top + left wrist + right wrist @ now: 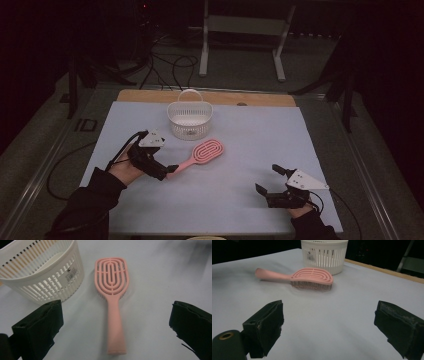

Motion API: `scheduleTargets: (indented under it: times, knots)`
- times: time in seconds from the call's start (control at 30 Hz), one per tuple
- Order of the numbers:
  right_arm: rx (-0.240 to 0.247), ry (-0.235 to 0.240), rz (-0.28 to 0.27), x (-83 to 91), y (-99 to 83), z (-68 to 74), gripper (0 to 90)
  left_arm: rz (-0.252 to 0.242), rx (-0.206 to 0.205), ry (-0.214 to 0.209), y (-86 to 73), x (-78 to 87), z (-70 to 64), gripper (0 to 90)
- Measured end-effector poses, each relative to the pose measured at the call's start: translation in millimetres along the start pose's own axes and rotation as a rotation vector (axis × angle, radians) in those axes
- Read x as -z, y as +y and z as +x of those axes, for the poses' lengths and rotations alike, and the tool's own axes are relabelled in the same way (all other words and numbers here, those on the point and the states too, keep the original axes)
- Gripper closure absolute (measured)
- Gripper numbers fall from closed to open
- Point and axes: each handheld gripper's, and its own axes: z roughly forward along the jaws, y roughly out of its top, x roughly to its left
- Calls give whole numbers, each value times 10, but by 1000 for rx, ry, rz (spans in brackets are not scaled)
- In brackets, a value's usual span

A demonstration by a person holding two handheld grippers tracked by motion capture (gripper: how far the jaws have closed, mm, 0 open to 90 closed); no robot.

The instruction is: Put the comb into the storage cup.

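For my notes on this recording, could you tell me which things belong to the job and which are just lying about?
In the job: pink hairbrush, left gripper open around its handle, white basket.
Lying about: right gripper, cables on the floor.

The pink plastic hairbrush looks smooth and matt, beside a slatted white plastic basket with a faint sheen. A smooth, matt pale-blue sheet covers the table, whose bare wooden edge shows behind.

Cloth-covered table: hairbrush, basket.
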Motion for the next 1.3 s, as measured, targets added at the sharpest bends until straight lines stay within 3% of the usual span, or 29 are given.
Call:
scheduleTargets:
  times: [0.77,1.0,1.3]
  knots:
    - [-5,3,0,-1,-1,0,85,141,-33,-46,253,-405,-33,4]
    - [-5,3,2,-5,-2,5,85,173,-26,-62,282,-540,-36,4]
    - [-4,5,4,-7,-3,8,85,253,-28,-71,290,-694,-5,5]
